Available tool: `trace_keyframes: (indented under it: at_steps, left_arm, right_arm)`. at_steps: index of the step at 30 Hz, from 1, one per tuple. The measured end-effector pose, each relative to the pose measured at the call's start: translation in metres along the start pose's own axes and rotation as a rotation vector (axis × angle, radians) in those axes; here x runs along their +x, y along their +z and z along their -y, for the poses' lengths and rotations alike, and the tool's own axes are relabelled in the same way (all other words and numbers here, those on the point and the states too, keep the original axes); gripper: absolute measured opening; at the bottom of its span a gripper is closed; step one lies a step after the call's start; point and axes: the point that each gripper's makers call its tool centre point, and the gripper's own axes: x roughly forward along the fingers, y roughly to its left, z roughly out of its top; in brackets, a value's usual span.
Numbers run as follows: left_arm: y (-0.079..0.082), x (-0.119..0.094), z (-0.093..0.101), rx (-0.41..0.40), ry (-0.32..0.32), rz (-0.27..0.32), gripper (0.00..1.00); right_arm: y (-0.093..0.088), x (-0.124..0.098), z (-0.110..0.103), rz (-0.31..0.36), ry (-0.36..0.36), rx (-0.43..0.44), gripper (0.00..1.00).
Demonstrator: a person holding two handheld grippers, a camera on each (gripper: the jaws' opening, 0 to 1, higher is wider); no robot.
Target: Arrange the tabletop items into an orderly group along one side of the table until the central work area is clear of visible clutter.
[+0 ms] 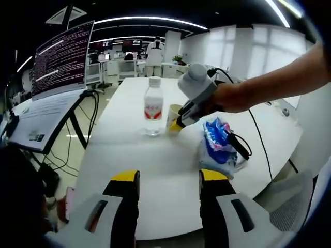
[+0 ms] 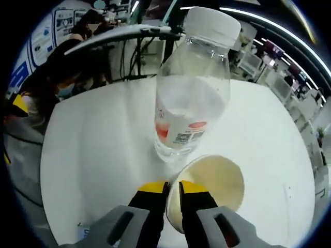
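A clear water bottle (image 1: 153, 106) with a white cap and red label stands upright on the white table (image 1: 134, 160). Right beside it is a cream paper cup (image 1: 172, 117). My right gripper (image 1: 178, 123) comes in from the right and is shut on the cup's rim. In the right gripper view the jaws (image 2: 173, 187) pinch the near rim of the cup (image 2: 217, 188), with the bottle (image 2: 194, 88) just behind it. A blue and white packet (image 1: 218, 143) lies right of the cup. My left gripper (image 1: 169, 181) hangs open over the table's near edge, holding nothing.
A black cable (image 1: 258, 139) runs across the table past the packet. A monitor with text (image 1: 62, 59) stands on a stand to the left, with cables below. A person's forearm (image 1: 274, 82) reaches in from the right. Desks and people fill the far room.
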Motion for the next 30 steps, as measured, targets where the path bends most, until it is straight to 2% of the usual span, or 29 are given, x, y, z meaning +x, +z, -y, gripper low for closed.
trace_keyframes:
  at_steps: [10,22,30]
  left_arm:
    - [0.001,0.002,0.005,0.008,-0.008,-0.004,0.45]
    - [0.006,0.002,0.007,0.017,-0.01,0.008,0.45]
    - [0.011,0.002,0.018,0.05,-0.025,0.014,0.45]
  right_arm:
    - [0.005,0.003,0.007,0.0,-0.021,-0.049,0.14]
    - [0.008,-0.015,0.01,0.022,-0.028,-0.062,0.22]
    - [0.008,-0.025,0.008,0.025,-0.035,-0.095,0.26]
